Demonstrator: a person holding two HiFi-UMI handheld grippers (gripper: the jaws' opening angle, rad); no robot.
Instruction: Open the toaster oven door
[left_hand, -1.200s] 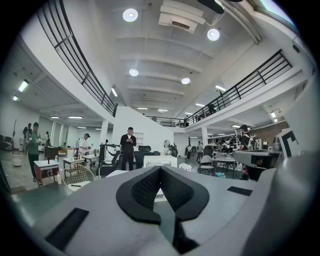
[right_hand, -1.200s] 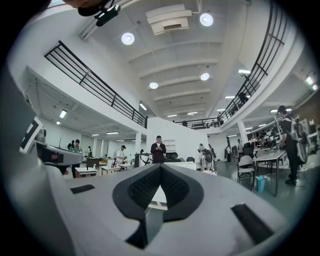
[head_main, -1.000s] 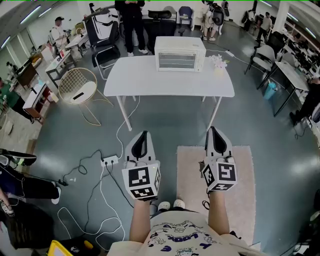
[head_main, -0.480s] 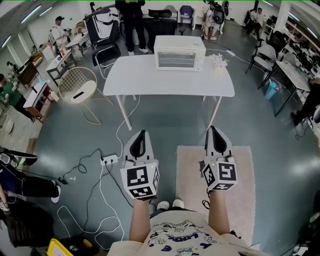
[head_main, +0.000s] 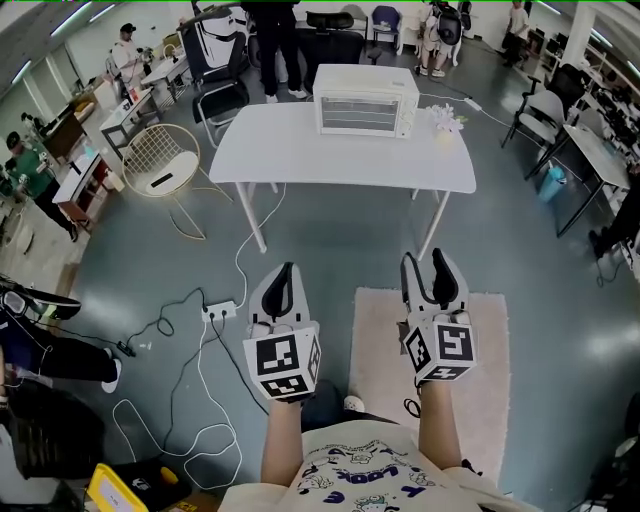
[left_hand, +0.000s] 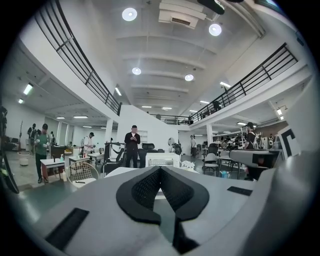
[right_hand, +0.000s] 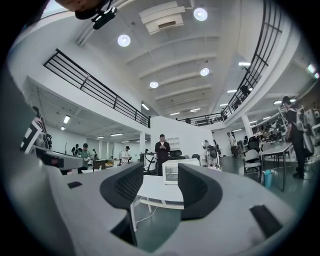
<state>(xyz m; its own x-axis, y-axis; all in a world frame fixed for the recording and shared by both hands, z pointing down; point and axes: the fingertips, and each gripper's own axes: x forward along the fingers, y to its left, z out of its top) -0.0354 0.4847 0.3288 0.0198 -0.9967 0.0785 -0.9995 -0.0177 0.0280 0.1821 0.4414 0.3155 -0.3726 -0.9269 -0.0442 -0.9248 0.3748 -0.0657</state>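
Observation:
A white toaster oven (head_main: 366, 100) stands at the far edge of a white table (head_main: 300, 160), its glass door closed. It shows small and distant in the left gripper view as the toaster oven (left_hand: 162, 160) and in the right gripper view as the toaster oven (right_hand: 175, 171). Both grippers hang well short of the table, over the floor. My left gripper (head_main: 285, 275) is shut with nothing in it. My right gripper (head_main: 428, 268) has its jaws opening, with a clear gap and nothing between them.
A small vase of flowers (head_main: 445, 125) sits on the table right of the oven. A wire chair (head_main: 160, 165) stands left of the table. A power strip and cables (head_main: 215, 315) lie on the floor. A beige rug (head_main: 490, 370) lies underfoot. People stand behind the table.
The right gripper's jaws have parted from shut to wide. The view has shifted slightly, with the table a little lower in frame. The left gripper stays shut.

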